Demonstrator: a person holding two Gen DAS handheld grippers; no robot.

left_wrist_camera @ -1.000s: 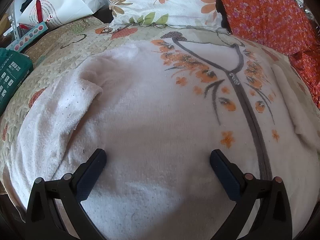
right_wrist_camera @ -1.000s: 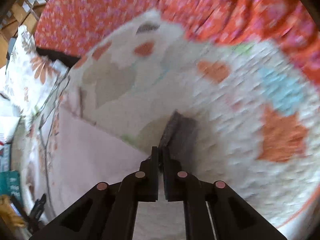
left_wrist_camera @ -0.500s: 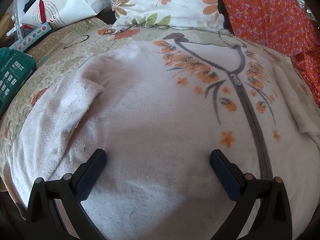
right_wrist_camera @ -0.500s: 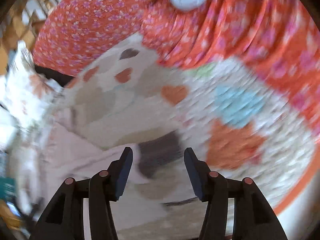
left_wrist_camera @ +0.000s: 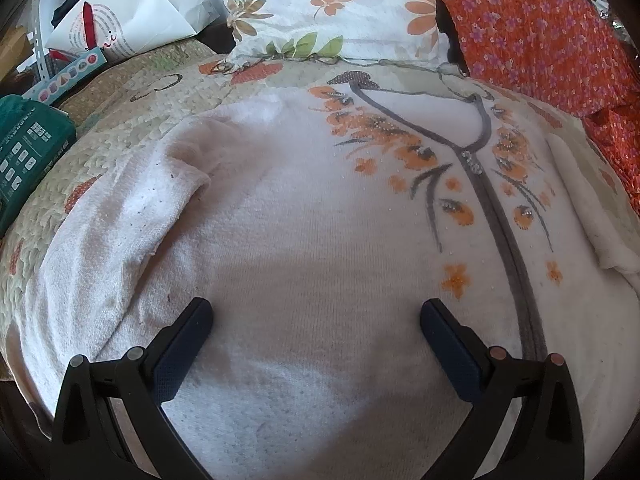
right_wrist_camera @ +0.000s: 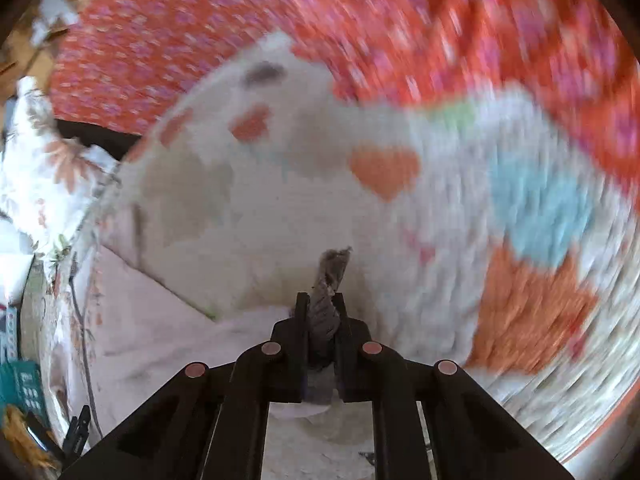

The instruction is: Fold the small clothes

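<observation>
Jaws of the right gripper (right_wrist_camera: pixel 321 300), gaping half a second ago, are now clamping a grey cuff (right_wrist_camera: pixel 331 280) of the white sweater (left_wrist_camera: pixel 304 248), which is lying spread on the quilted bed (left_wrist_camera: pixel 120 120). The left gripper (left_wrist_camera: pixel 316 316) is still hovering over the sweater's lower half, jaws wide apart. Writing on the green box (left_wrist_camera: pixel 24 152) and white bag (left_wrist_camera: pixel 132 12) is staying too small to read.
</observation>
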